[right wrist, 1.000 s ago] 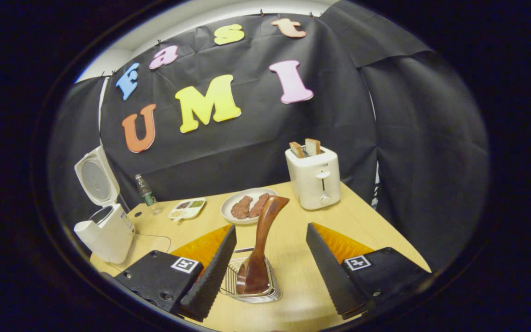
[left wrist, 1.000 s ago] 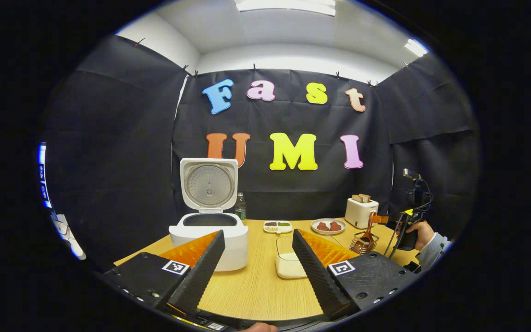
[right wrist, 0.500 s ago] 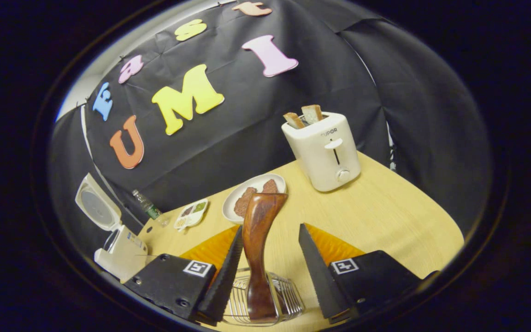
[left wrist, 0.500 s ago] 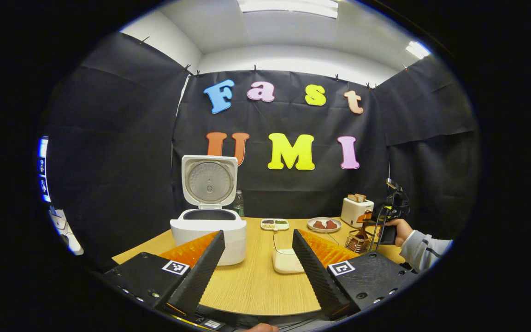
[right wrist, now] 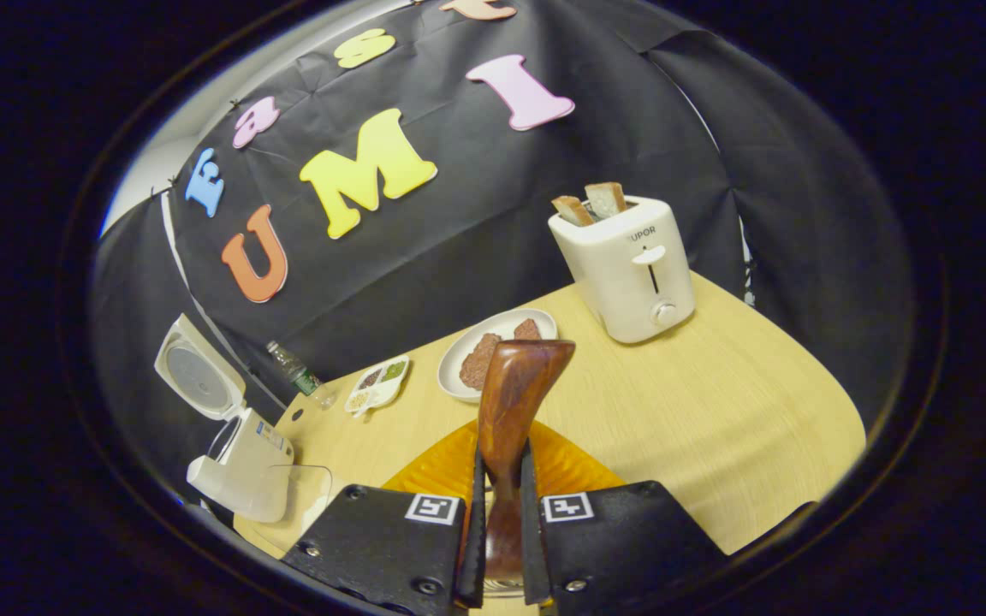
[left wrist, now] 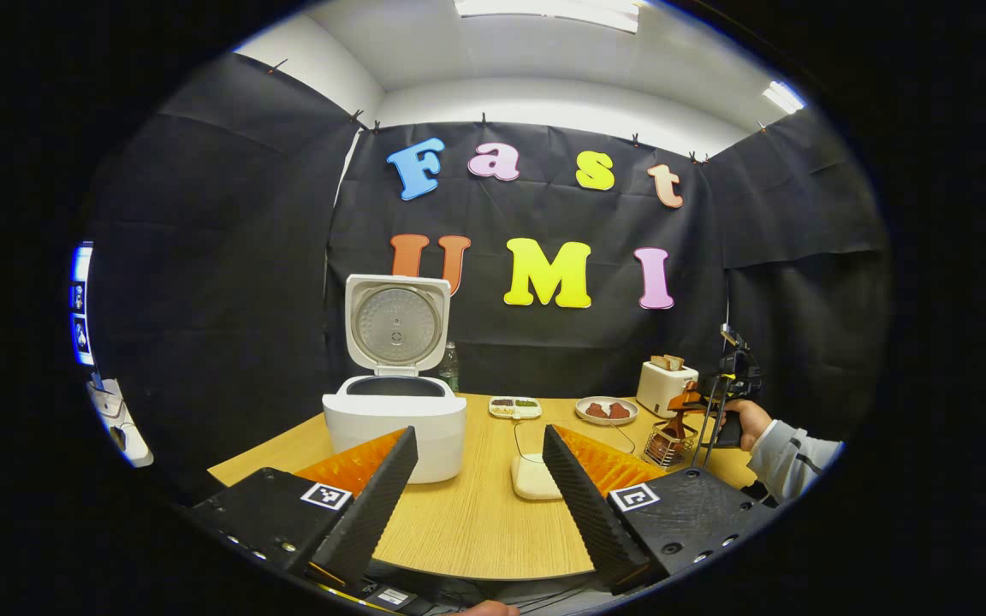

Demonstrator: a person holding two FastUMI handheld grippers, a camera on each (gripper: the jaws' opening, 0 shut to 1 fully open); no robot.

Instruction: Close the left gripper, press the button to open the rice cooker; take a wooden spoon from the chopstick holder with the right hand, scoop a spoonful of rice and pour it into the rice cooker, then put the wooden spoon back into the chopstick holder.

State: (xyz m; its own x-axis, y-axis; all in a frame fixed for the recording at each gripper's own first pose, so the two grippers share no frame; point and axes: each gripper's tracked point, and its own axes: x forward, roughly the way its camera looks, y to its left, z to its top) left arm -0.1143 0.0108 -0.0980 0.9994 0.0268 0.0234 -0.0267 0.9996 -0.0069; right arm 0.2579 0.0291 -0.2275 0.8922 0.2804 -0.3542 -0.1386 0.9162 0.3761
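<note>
The right gripper (right wrist: 500, 522) is clamped on the wooden spoon (right wrist: 510, 402), both fingers pressing its handle from either side. In the right gripper view the spoon runs lengthwise straight up the middle, long axis along the fingers, with the broad flared end pointing away toward the plate of meat (right wrist: 493, 351). Over in the left gripper view the spoon (left wrist: 680, 409) stands nearly upright above the chopstick holder (left wrist: 667, 445), a wire basket near the table's right edge, with a hand (left wrist: 743, 421) gripping the tool beside it. The left gripper (left wrist: 478, 488) hangs released, fingers spread wide, above the near edge of the table (left wrist: 467, 522). Between those fingers sits the clear container of rice (left wrist: 531, 470), and left of it the rice cooker (left wrist: 394, 419) with its lid standing straight up. The table is pale wood grain. At the back stand a toaster (right wrist: 626, 265) holding two slices, a divided snack dish (right wrist: 377, 383) and a bottle (right wrist: 294, 374). Black cloth walls the booth, under a white ceiling with lit panels.
</note>
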